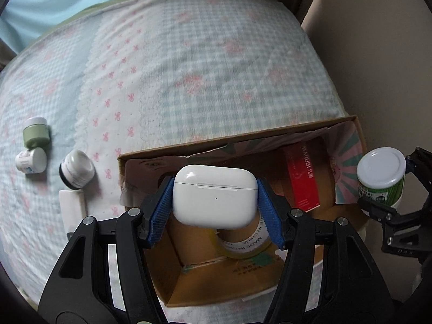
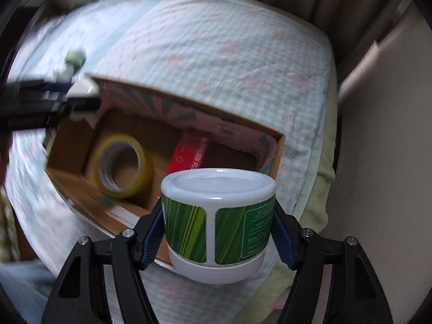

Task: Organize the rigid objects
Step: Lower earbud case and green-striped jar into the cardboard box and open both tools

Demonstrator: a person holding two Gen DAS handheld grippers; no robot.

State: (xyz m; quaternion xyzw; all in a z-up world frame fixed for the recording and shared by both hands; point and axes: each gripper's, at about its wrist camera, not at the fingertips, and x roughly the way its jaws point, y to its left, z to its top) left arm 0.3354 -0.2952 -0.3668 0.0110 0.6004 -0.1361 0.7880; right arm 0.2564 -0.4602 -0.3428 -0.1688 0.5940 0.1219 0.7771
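There is one cardboard box (image 1: 359,145) on a bed with a checked blanket (image 1: 189,67). Inside the box there are two things: one roll of yellow tape (image 2: 121,164) and one red box (image 1: 305,175) with white letters. Out on the blanket, left of the cardboard box, there are three small jars lying close together: one green jar (image 1: 36,135), one small white jar (image 1: 31,160) just below it, and one white jar with a dark band (image 1: 77,168). One flat white thing (image 1: 73,210) lies just below that last jar. There are two grippers. The left gripper (image 1: 215,202) has its blue pads (image 1: 159,213) pressed on both sides of one white earbud case (image 1: 214,194), and it holds the case up over the tape end of the cardboard box. The right gripper (image 2: 219,232) is open a bit wider, and its pads squeeze one round tub (image 2: 217,224) with a green striped label and a white lid. The tub hangs by the other end of the cardboard box, near the red box.
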